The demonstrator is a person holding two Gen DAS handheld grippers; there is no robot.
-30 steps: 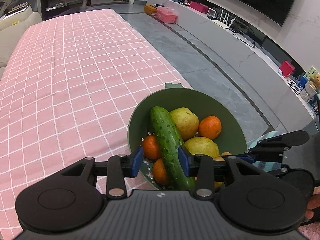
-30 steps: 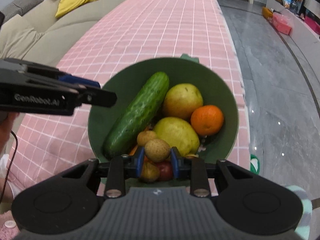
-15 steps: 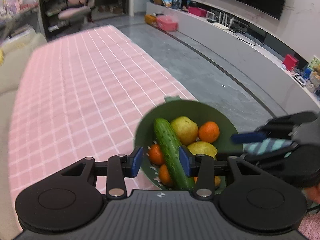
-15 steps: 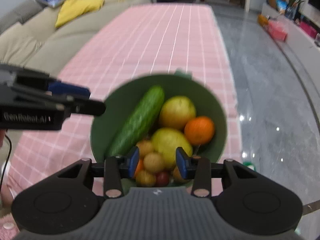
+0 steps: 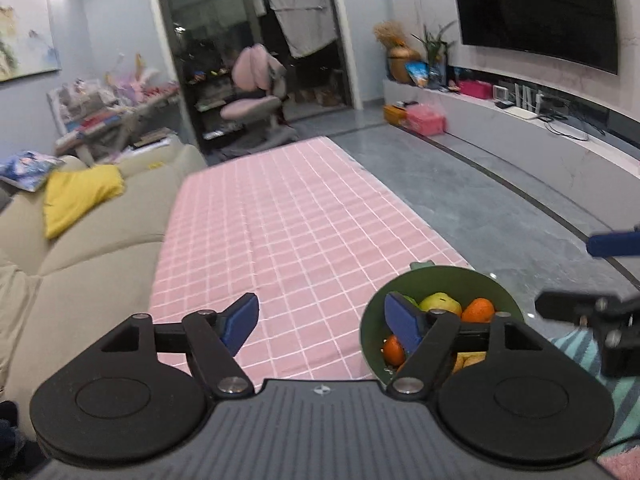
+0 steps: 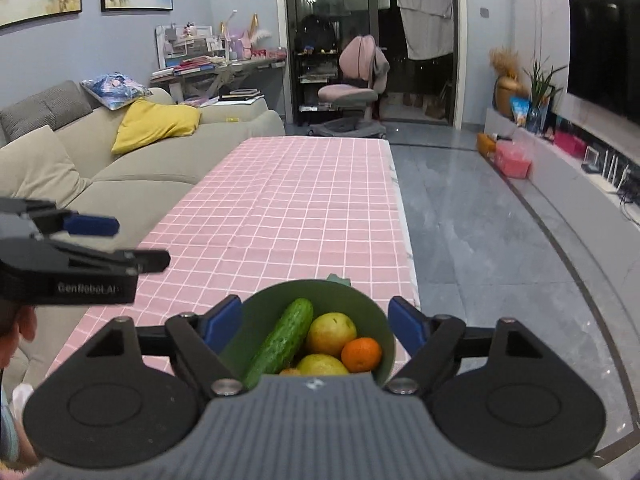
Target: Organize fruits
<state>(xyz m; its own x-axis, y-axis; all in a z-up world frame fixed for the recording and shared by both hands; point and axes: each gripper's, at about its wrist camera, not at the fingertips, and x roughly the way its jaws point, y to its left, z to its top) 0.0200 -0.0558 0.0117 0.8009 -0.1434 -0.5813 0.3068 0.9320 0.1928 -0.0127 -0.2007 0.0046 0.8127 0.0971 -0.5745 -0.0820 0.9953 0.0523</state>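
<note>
both claws above bowl (image 6: pixel 384 344), l claw (image 5: pixel 320 320) & r claw (image 6: pixel 316 324) just opened, empty

A long table (image 6: pixel 304 208) carries a pink checked tablecloth (image 6: pixel 280 184) over its whole top. One green bowl (image 6: pixel 384 322) stands on the cloth at the near end, close to the right-hand edge beside the floor (image 6: pixel 480 240).
</note>
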